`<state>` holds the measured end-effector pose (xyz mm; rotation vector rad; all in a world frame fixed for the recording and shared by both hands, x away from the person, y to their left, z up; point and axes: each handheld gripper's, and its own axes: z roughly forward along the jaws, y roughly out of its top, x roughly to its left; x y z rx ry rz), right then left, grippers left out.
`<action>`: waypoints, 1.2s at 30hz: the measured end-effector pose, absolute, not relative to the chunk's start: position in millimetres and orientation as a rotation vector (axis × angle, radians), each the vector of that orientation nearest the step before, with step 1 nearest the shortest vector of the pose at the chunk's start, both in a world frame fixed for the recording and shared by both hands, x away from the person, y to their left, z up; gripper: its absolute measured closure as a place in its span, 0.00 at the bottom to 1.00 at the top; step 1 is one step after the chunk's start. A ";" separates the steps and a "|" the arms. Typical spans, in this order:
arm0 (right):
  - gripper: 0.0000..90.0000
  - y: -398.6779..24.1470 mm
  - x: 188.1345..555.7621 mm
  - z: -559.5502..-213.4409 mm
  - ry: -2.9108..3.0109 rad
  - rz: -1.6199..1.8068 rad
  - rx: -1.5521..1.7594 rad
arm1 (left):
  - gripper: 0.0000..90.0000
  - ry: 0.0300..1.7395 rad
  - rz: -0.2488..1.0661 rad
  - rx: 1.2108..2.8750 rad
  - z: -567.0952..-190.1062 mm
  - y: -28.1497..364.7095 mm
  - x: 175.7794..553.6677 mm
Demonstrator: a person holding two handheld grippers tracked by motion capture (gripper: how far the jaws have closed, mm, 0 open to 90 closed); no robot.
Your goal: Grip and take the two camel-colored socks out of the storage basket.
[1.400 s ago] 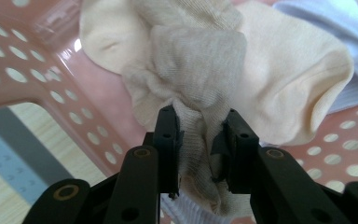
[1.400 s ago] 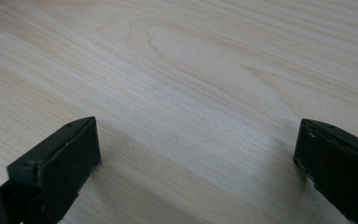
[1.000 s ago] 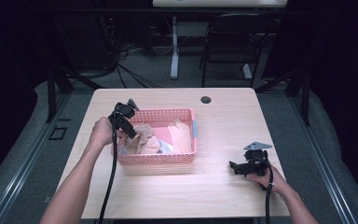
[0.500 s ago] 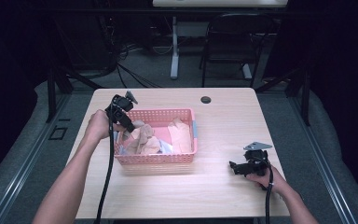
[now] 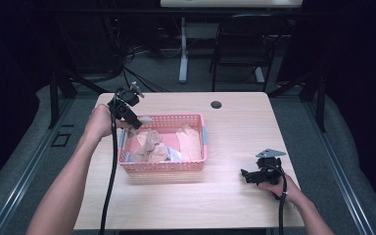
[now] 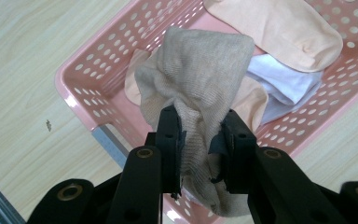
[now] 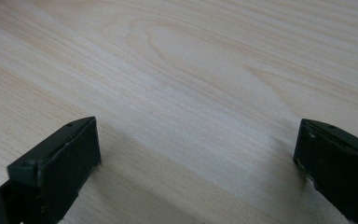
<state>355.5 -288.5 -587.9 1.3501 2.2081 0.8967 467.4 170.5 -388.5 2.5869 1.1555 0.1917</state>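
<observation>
The left claw (image 6: 199,140), clamped on a beige sock (image 6: 200,79) over the pink basket (image 5: 164,167) near the desk's left edge, should lift straight up until it hangs free, while the right claw (image 7: 196,168) rests apart

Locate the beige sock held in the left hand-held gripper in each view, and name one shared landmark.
High view: beige sock at upper left, hanging from the left hand-held gripper over the basket's left end.
Left gripper view: centre, pinched between the black jaws.
Right gripper view: bare tabletop.
Shared landmark: pink basket, also.
</observation>
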 end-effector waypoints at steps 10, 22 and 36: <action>0.00 -288.7 355.6 -587.8 2.209 0.893 1.349 | 0.80 1.193 0.208 2.572 -381.8 189.3 465.4; 0.00 -288.5 355.5 -588.0 2.207 0.895 1.351 | 0.80 1.299 0.247 2.522 -371.1 240.4 458.1; 0.00 -288.2 355.2 -588.3 2.200 0.899 1.357 | 0.80 1.435 0.278 2.435 -376.9 303.1 444.0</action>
